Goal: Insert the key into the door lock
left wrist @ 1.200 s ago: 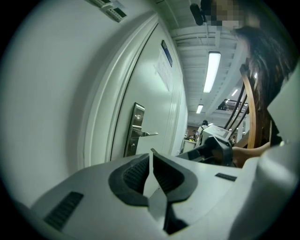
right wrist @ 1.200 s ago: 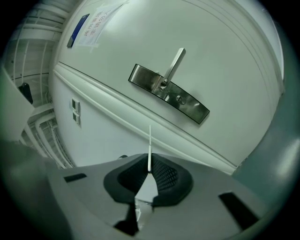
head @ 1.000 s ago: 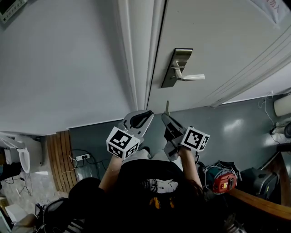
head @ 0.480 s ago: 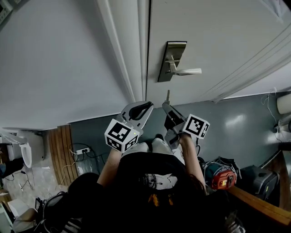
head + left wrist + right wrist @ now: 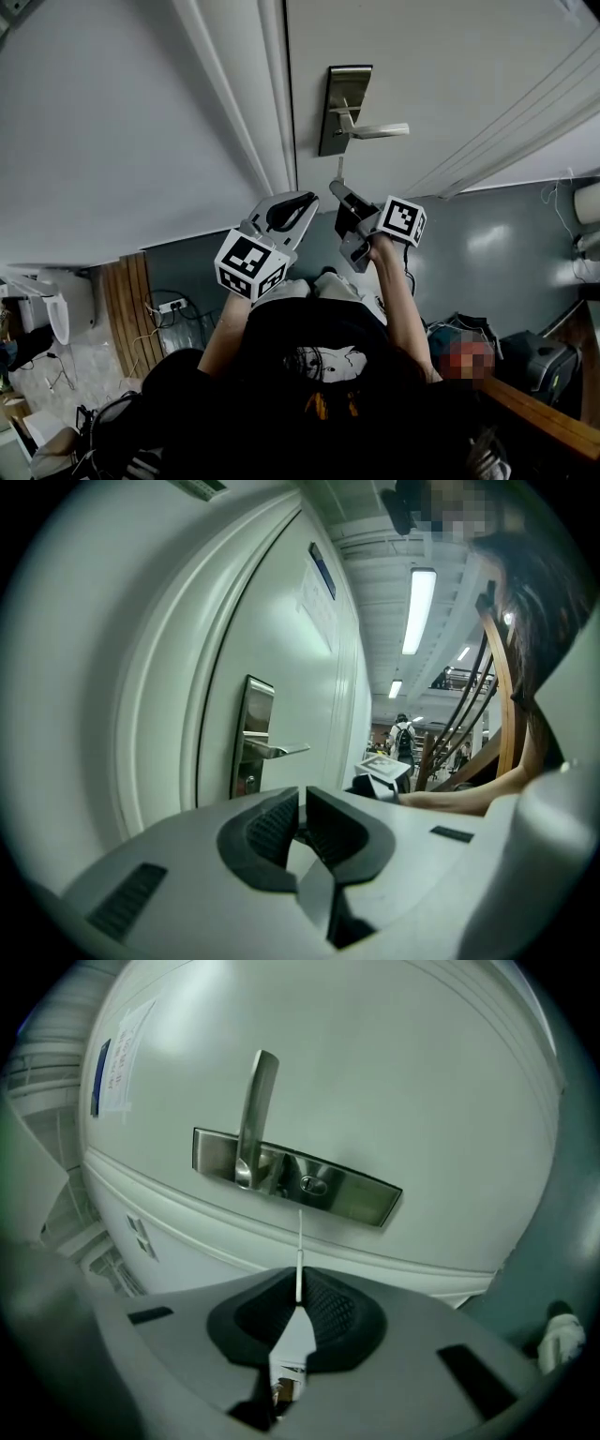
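The key [image 5: 299, 1251] is clamped between the closed jaws of the right hand-held gripper [image 5: 298, 1305], with its blade projecting straight ahead. In the right gripper view, the keyhole [image 5: 312, 1185] in the lock plate [image 5: 361, 1196] is found at 12 o'clock from the blade tip, slightly toward 1 o'clock, near but apart. The left hand-held gripper [image 5: 284, 212], closed on nothing, is held at 9 o'clock of the right one, farther from the lock.

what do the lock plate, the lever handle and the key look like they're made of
The lock plate is likely brushed metal: silver-grey with soft, streaky reflections. The lever handle looks like metal too, with a smoother satin sheen and a bright highlight along it. The key, clamped in the right gripper, is a thin pale blade, probably metal; seen edge-on, its finish is unclear.
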Demonstrator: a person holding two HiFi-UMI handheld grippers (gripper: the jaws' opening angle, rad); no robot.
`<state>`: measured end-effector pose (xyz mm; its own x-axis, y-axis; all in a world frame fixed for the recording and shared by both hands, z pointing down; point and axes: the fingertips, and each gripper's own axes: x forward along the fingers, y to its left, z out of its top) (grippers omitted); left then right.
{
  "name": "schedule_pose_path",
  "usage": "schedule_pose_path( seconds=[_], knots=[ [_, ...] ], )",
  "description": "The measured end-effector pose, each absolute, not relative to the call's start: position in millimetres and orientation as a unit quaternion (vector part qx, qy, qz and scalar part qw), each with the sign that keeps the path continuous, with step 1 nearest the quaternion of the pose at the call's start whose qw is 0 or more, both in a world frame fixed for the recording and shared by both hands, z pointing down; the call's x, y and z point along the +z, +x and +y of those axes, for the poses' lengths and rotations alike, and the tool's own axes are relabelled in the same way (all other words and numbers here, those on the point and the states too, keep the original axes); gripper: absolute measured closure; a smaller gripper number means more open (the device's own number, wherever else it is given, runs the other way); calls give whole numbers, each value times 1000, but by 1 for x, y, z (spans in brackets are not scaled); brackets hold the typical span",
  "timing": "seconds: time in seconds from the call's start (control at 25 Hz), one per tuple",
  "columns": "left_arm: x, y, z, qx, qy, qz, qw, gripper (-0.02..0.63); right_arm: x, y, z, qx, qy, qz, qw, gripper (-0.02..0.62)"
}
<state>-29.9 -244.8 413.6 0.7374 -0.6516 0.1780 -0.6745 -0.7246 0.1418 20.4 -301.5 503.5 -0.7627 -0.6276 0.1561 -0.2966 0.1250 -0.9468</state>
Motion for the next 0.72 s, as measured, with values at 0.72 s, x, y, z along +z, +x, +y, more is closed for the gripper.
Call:
schedule_pose_path(
  seconds=[0.72],
  knots=[
    [420, -33, -241, 72, 928, -359, 75, 577, 497, 15, -351, -618, -225, 724, 208, 575]
  ],
)
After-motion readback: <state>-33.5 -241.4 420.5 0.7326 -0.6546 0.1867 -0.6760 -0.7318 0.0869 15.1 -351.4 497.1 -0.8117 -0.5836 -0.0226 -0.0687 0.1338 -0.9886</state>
